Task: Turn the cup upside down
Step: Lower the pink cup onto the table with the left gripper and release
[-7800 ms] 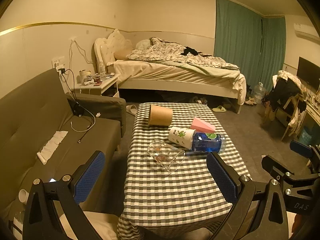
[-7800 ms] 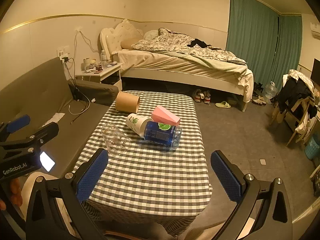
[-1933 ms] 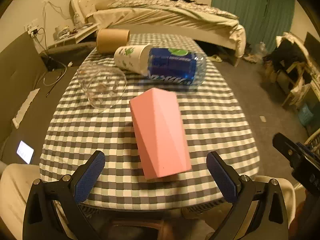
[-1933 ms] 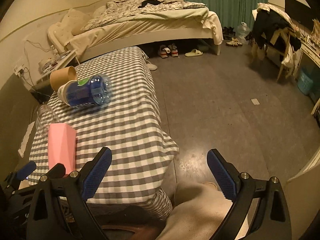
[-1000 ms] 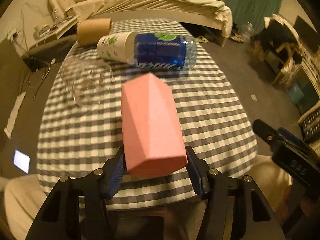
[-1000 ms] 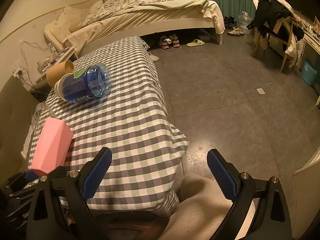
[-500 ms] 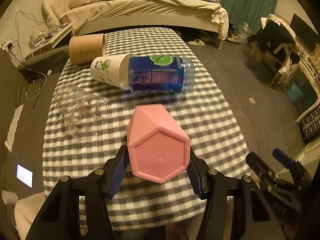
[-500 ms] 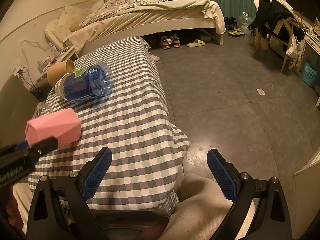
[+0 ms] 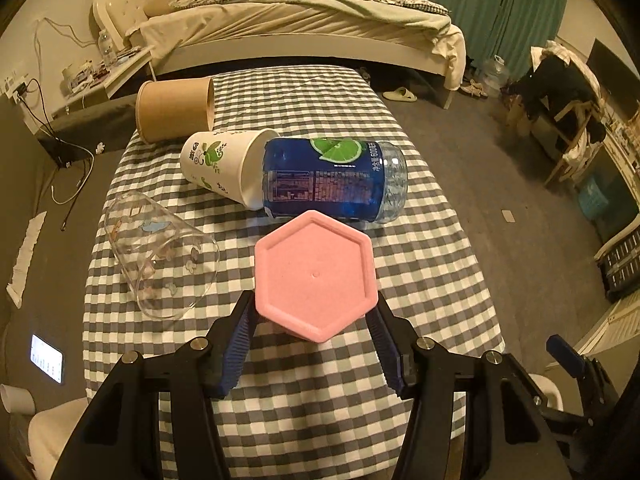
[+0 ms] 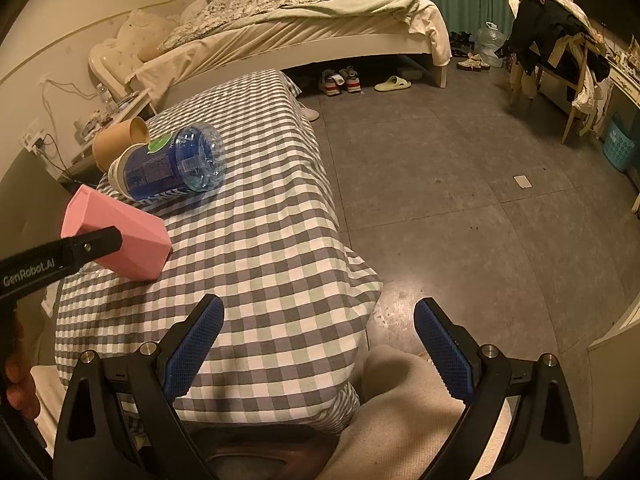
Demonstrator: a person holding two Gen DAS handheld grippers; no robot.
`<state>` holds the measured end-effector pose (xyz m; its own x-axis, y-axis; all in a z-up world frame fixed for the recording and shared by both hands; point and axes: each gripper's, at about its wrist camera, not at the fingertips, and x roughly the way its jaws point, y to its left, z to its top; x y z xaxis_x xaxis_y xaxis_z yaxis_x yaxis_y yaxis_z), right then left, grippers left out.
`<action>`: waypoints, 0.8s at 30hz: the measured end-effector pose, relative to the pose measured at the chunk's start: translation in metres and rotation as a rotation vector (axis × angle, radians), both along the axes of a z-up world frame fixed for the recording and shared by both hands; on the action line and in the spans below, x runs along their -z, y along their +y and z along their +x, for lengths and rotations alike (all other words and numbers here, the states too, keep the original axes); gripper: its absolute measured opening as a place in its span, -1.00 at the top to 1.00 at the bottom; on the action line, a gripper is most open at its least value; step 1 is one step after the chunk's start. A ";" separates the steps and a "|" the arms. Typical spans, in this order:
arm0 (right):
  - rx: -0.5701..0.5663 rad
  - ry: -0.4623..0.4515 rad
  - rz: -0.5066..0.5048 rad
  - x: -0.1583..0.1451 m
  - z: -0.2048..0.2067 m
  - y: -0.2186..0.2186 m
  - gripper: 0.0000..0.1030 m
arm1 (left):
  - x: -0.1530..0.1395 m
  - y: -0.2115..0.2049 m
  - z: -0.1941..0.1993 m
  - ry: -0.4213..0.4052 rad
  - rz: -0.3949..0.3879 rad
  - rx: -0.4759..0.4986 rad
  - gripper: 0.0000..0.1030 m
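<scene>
My left gripper (image 9: 312, 332) is shut on a pink hexagonal cup (image 9: 315, 274). Its flat base faces the left wrist camera. In the right wrist view the pink cup (image 10: 124, 236) is tilted, base up to the left, with its lower end at or just above the checked tablecloth (image 10: 260, 248); I cannot tell if it touches. My right gripper (image 10: 318, 340) is open and empty, over the table's near right corner.
Lying on the table (image 9: 420, 264) are a clear glass cup (image 9: 160, 256), a white paper cup (image 9: 224, 168), a blue plastic bottle (image 9: 332, 180) and a brown paper cup (image 9: 172, 110). A sofa is on the left, a bed behind, open floor (image 10: 460, 200) to the right.
My left gripper closed on the pink cup a second ago, lifted it and turned it so its base now faces the camera. The right gripper has stayed open and nearly still.
</scene>
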<state>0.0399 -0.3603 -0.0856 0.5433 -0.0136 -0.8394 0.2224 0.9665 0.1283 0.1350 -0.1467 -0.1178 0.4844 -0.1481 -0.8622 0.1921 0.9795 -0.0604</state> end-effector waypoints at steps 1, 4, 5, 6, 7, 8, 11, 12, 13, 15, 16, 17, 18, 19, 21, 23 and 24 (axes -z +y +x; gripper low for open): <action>-0.002 0.000 -0.002 0.000 0.001 0.001 -0.87 | 0.000 0.000 0.001 -0.001 -0.001 0.000 -0.11; -0.004 0.001 -0.008 0.000 0.001 0.002 -0.87 | 0.003 0.000 0.006 0.003 -0.004 -0.002 -0.06; -0.004 0.002 -0.007 0.000 0.001 0.002 -0.87 | 0.004 0.001 0.007 0.004 -0.009 -0.003 -0.06; -0.003 0.002 -0.009 0.000 0.001 0.002 -0.87 | 0.005 0.001 0.008 0.005 -0.014 -0.004 -0.06; -0.002 0.002 -0.010 0.000 0.001 0.002 -0.87 | 0.006 0.001 0.008 0.006 -0.018 -0.004 -0.06; -0.001 0.002 -0.010 -0.001 0.001 0.002 -0.87 | 0.007 0.001 0.009 0.008 -0.019 -0.002 -0.06; 0.001 0.000 -0.013 -0.001 0.001 0.002 -0.87 | 0.007 0.001 0.007 0.001 -0.011 0.006 -0.06; 0.001 -0.001 -0.016 -0.002 0.001 0.002 -0.87 | 0.006 0.001 0.006 -0.001 -0.012 0.008 -0.06; -0.001 -0.003 -0.020 -0.003 0.001 0.003 -0.87 | 0.006 0.001 0.005 -0.003 -0.013 0.010 -0.06; -0.006 -0.006 -0.028 -0.004 0.001 0.004 -0.87 | 0.004 0.002 0.005 -0.005 -0.014 0.013 -0.06; -0.010 -0.008 -0.031 -0.005 0.001 0.005 -0.87 | 0.002 0.003 0.004 -0.008 -0.012 0.013 -0.06; -0.014 -0.010 -0.033 -0.006 0.001 0.006 -0.87 | 0.000 0.003 0.004 -0.012 -0.012 0.013 -0.06; -0.015 -0.012 -0.037 -0.008 0.001 0.006 -0.87 | -0.002 0.004 0.004 -0.016 -0.015 0.012 -0.06; -0.014 -0.014 -0.040 -0.009 0.001 0.006 -0.87 | -0.005 0.005 0.004 -0.021 -0.017 0.012 -0.06; -0.015 -0.025 -0.049 -0.015 0.001 0.005 -0.87 | -0.015 0.007 0.002 -0.040 -0.025 0.012 -0.06; -0.016 -0.042 -0.069 -0.024 0.001 0.005 -0.87 | -0.023 0.010 0.000 -0.056 -0.033 0.013 -0.06; -0.016 -0.055 -0.074 -0.030 0.001 0.005 -0.87 | -0.029 0.011 -0.002 -0.068 -0.039 0.015 -0.06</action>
<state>0.0408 -0.3556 -0.0556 0.5889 -0.0656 -0.8055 0.2019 0.9770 0.0680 0.1332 -0.1358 -0.0887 0.5394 -0.1891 -0.8206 0.2118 0.9736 -0.0851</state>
